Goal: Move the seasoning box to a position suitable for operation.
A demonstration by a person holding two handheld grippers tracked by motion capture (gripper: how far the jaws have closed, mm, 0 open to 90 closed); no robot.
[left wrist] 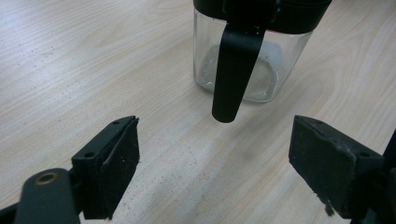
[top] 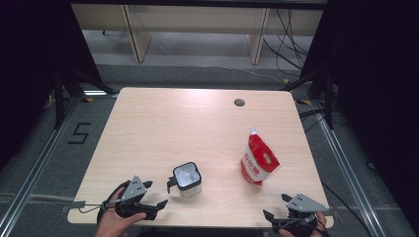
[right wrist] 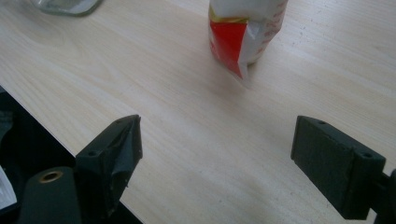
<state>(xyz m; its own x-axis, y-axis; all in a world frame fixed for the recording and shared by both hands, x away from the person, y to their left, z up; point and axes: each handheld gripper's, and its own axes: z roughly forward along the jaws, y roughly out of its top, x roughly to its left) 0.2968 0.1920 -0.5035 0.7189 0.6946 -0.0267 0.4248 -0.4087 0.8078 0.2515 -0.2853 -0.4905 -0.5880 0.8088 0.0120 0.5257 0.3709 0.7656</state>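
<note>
Facing the glass jar (top: 187, 177) near the front edge of the table (top: 197, 123), the left hand-held gripper (top: 155, 194) hangs low with its jaws spread wide and nothing between them. In the left gripper view the jar (left wrist: 250, 60) stands just ahead, its black handle (left wrist: 233, 70) hanging down straight toward the gap between the jaws. That lineup suggests the jar was set with the handle toward the person so it can be caught easily.

The right hand-held gripper (top: 276, 207) sits at the front right corner, jaws likewise wide apart and empty, pointing toward the red and white pouch (top: 258, 160). The pouch stands upright on its own base, right of the jar and well apart from it, with its white cap at the top. Probably it stands that way so the spout stays up and a side is free to be pinched.

The jar is clear glass with squarish rounded walls, a black rim band and a smooth, flat plastic handle; something whitish shows at the bottom. The pouch (right wrist: 245, 32) is soft, glossy film, creased at the seam. The table is pale wood grain, matte, with a round hole (top: 239, 102) near its far edge. Each pad (right wrist: 334, 163) is dull black rubber, slightly worn.
</note>
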